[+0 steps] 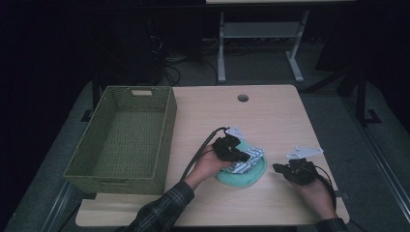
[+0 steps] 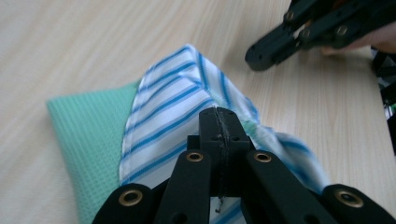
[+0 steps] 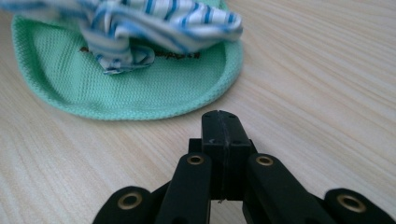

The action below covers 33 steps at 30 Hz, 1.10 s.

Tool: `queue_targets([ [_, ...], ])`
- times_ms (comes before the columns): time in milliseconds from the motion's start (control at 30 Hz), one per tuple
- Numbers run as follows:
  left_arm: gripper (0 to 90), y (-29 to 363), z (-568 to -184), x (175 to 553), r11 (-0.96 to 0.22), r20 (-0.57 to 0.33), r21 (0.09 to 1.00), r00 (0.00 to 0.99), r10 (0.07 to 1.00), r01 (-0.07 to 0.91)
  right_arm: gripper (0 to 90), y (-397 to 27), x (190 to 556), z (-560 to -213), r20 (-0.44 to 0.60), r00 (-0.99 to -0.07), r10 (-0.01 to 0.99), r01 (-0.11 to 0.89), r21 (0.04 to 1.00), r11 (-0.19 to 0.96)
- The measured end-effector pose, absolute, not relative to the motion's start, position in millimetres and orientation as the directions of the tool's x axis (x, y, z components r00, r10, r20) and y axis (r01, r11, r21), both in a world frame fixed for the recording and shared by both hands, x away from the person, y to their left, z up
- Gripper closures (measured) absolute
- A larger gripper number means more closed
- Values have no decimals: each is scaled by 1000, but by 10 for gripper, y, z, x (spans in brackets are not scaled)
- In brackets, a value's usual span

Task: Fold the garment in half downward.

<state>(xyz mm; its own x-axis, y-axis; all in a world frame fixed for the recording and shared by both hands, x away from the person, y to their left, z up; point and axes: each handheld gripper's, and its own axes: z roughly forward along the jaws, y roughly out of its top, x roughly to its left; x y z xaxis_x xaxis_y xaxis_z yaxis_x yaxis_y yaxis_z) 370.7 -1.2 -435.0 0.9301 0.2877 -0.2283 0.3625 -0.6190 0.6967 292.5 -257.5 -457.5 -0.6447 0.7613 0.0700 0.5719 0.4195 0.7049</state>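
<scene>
the left gripper (image 2: 219, 116) has its jaws pressed together over the striped cloth (image 2: 173, 107), seemingly pinching a fold of it, on top of the green cloth (image 1: 241, 176) near the front edge of the tabletop (image 1: 270, 116). the right gripper (image 3: 219, 119) rests closed on nothing, just beside the green cloth's rim. the pinch looks thin — a lift toward the basket (image 1: 121, 140) at the left edge could let the fold slip out, or drag the green cloth along.

Table (image 3: 327, 70) showing pale matt wood grain, green cloth (image 3: 140, 88) looking waffle-knit, striped cloth (image 2: 163, 112) lying smooth-woven, hand-held gripper (image 3: 219, 122) appearing matt black plastic, basket (image 1: 159, 145) looking woven.
</scene>
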Motion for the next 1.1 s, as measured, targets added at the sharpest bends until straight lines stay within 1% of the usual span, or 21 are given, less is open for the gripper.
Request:
queue_targets([
  [367, 895, -160, -4529, 3606, -678, -214, 653, 941, 261, 337, 898, -2604, 2939, -4569, 70, -645, 761, 569, 709, 417],
  [500, 895, -173, -4524, 3585, -676, -213, 657, 942, 259, 334, 899, -2602, 2944, -4560, 76, -644, 761, 571, 710, 412],
  [867, 894, 4, -4289, 3595, -629, -216, 696, 936, 277, 347, 898, -2570, 3110, -4447, 86, -660, 746, 555, 726, 407],
  [1100, 895, 224, -4162, 3578, -605, -215, 707, 927, 309, 366, 899, -2472, 3210, -4317, 93, -685, 723, 528, 747, 404],
])
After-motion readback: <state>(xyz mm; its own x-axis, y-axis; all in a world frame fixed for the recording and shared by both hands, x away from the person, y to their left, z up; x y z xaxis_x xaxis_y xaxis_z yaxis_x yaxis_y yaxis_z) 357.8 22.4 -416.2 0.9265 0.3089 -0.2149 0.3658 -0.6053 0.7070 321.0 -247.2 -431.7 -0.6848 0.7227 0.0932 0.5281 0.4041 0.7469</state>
